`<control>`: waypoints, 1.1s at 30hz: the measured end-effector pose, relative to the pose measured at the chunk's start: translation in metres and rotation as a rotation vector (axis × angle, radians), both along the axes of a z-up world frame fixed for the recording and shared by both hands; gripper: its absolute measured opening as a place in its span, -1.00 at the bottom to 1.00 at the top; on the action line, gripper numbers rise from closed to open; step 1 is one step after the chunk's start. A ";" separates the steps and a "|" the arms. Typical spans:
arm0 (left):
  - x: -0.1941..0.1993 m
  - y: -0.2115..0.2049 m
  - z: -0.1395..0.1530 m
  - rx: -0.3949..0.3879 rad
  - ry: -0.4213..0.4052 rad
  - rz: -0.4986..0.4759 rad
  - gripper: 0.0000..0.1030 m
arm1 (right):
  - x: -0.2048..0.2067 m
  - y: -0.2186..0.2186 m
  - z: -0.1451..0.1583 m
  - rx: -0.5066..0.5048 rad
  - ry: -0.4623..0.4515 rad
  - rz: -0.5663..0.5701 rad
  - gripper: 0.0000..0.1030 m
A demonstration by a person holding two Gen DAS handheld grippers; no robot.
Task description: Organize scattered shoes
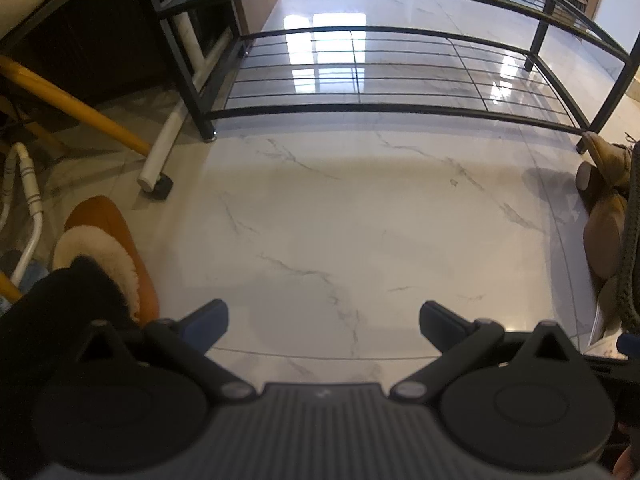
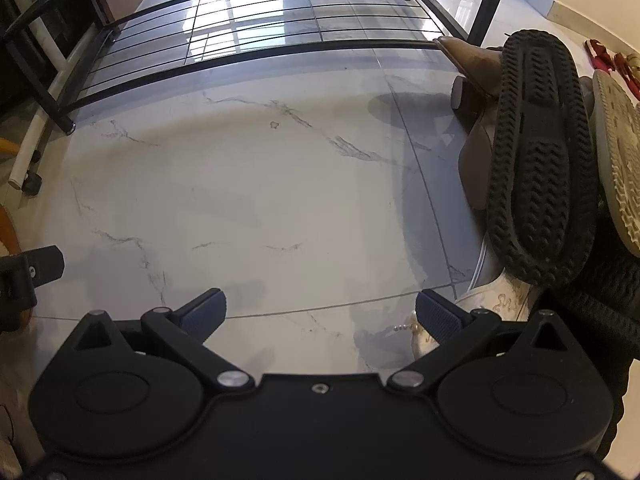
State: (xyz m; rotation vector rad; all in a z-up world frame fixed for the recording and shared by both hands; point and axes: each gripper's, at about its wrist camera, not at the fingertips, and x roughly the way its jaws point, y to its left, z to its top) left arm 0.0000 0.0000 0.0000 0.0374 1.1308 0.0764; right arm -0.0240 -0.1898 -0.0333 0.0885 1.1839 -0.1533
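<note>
My left gripper (image 1: 324, 320) is open over bare marble floor, nothing between its blue pads. To its left lies an orange slipper with a cream fleece lining (image 1: 108, 248), partly hidden by something black and fuzzy (image 1: 60, 300). My right gripper (image 2: 320, 312) is open too. On its right a pile of shoes: a black shoe turned sole-up (image 2: 540, 152), a tan heeled boot (image 2: 476, 64), a pale sole (image 2: 620, 148) and a cream embroidered shoe (image 2: 496, 304) touching the right pad. A black wire shoe rack (image 1: 360, 76) (image 2: 256, 20) stands ahead with bare shelves.
White marble floor (image 1: 340, 220) spreads between grippers and rack. Left of the rack stand a white pipe on a castor (image 1: 160, 160), a yellow wooden leg (image 1: 80, 108) and dark furniture. The tan boots (image 1: 608, 184) lie at the rack's right foot. Red items (image 2: 604, 56) lie by the wall.
</note>
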 end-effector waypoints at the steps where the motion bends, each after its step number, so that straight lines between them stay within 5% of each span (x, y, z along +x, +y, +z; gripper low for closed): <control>1: -0.001 -0.002 0.000 0.003 -0.006 -0.003 0.98 | 0.000 0.000 0.000 -0.001 0.000 -0.002 1.00; 17: -0.004 -0.012 0.005 0.026 -0.078 -0.042 0.98 | -0.009 -0.015 0.010 -0.020 -0.078 -0.068 1.00; 21: -0.003 -0.010 0.000 -0.001 0.004 -0.057 0.98 | -0.009 -0.015 0.007 -0.035 -0.071 -0.061 1.00; 26: 0.000 0.003 -0.006 -0.207 0.114 -0.015 0.98 | -0.011 -0.008 0.011 -0.080 -0.109 -0.037 1.00; 29: -0.001 0.024 -0.011 -0.456 0.161 0.128 0.98 | -0.014 -0.009 0.018 -0.105 -0.160 -0.051 1.00; 33: -0.009 0.014 0.003 -0.401 0.029 0.060 0.98 | -0.020 -0.023 0.030 -0.096 -0.256 -0.099 1.00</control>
